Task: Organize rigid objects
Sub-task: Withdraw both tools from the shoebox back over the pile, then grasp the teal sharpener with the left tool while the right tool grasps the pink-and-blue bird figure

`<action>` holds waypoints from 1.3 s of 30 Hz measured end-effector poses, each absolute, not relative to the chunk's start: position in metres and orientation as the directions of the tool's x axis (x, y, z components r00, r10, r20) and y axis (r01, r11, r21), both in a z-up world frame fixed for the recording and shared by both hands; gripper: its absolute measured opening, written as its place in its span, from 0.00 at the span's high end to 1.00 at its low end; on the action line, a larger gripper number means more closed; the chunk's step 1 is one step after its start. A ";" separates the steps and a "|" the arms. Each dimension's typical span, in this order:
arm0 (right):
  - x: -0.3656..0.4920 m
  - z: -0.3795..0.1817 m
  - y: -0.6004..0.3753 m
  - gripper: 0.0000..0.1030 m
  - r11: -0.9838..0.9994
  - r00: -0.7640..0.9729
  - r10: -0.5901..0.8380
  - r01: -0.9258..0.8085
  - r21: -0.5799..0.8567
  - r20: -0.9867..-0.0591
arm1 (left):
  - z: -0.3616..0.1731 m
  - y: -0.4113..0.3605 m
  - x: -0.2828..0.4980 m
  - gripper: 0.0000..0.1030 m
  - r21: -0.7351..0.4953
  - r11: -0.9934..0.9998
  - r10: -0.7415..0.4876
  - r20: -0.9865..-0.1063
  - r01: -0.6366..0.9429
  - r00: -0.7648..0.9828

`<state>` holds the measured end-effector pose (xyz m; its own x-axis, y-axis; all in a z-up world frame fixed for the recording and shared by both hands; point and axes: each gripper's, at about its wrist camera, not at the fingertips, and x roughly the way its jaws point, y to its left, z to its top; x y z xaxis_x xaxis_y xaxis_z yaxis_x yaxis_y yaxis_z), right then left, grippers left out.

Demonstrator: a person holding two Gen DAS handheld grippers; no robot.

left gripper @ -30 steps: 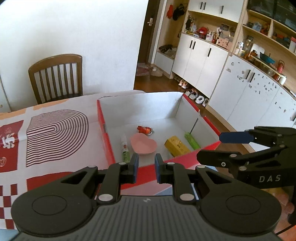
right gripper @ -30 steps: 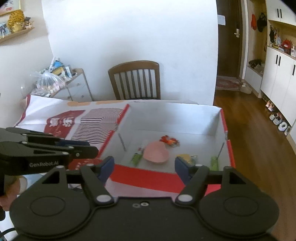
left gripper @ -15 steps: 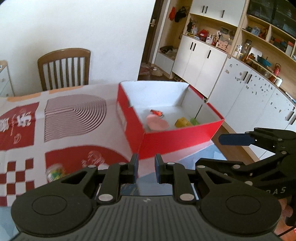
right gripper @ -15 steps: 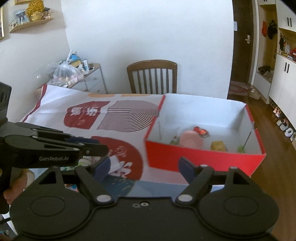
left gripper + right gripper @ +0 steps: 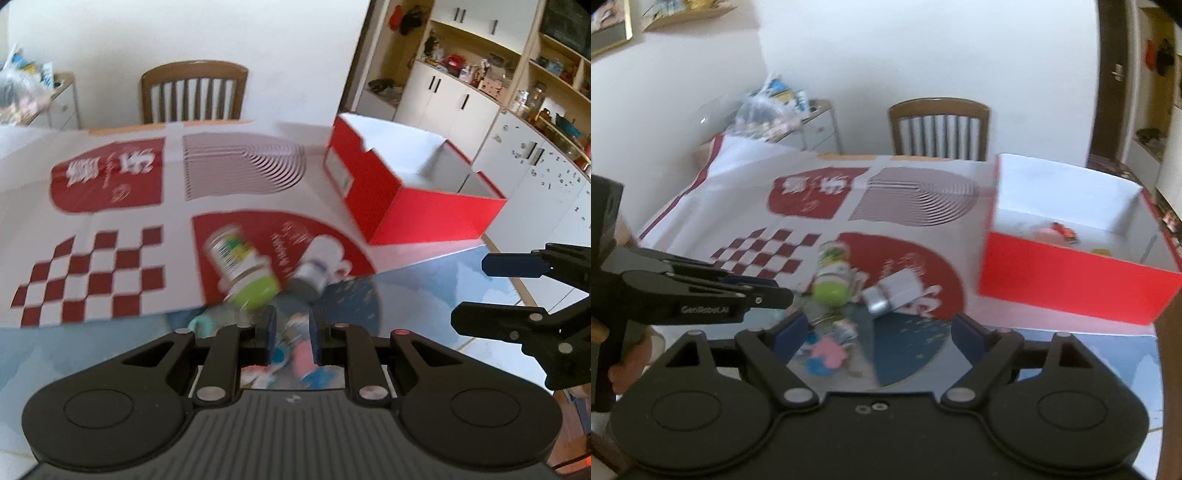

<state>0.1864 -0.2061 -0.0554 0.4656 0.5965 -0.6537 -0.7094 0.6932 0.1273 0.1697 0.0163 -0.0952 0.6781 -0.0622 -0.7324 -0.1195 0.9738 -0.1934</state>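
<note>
A red box (image 5: pixel 413 192) with white inside stands at the table's right; in the right wrist view (image 5: pixel 1071 273) a pink item and a small red toy show inside it. A green-capped bottle (image 5: pixel 243 269) and a white-and-silver container (image 5: pixel 314 269) lie on the red-and-white cloth; both also show in the right wrist view, bottle (image 5: pixel 833 273), container (image 5: pixel 894 291). Small pink and blue items (image 5: pixel 823 354) lie nearer me. My left gripper (image 5: pixel 290 328) has its jaws close together with nothing between them. My right gripper (image 5: pixel 875 328) is open and empty.
A wooden chair (image 5: pixel 192 92) stands behind the table. A cabinet with a plastic bag (image 5: pixel 775 114) is at the far left. White cupboards and shelves (image 5: pixel 480 110) line the right wall. The table's near right edge drops to the floor.
Both grippers have pulled back from over the red box and swung left. The box now sits to the right, and the loose items on the cloth have come into view.
</note>
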 end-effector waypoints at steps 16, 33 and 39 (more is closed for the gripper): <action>0.172 -0.098 -0.147 0.17 0.649 0.386 0.539 -0.757 0.077 -0.748 | -0.133 0.058 0.137 0.25 -0.240 0.951 -0.047 -0.738 -0.197 0.673; 0.182 -0.125 -0.120 0.23 0.655 0.361 0.486 -0.753 0.058 -0.796 | -0.170 0.081 0.165 0.14 -0.141 0.955 0.063 -0.764 -0.262 0.642; 0.182 -0.130 -0.115 0.23 0.649 0.346 0.482 -0.758 0.063 -0.805 | -0.181 0.087 0.171 0.14 -0.128 0.954 0.072 -0.781 -0.272 0.621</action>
<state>0.1819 -0.1145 -0.1304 0.3458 0.4824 -0.8048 -0.7585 0.6486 0.0629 0.1714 0.0872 -0.1811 0.6207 0.0722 -0.7807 -0.2722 0.9537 -0.1282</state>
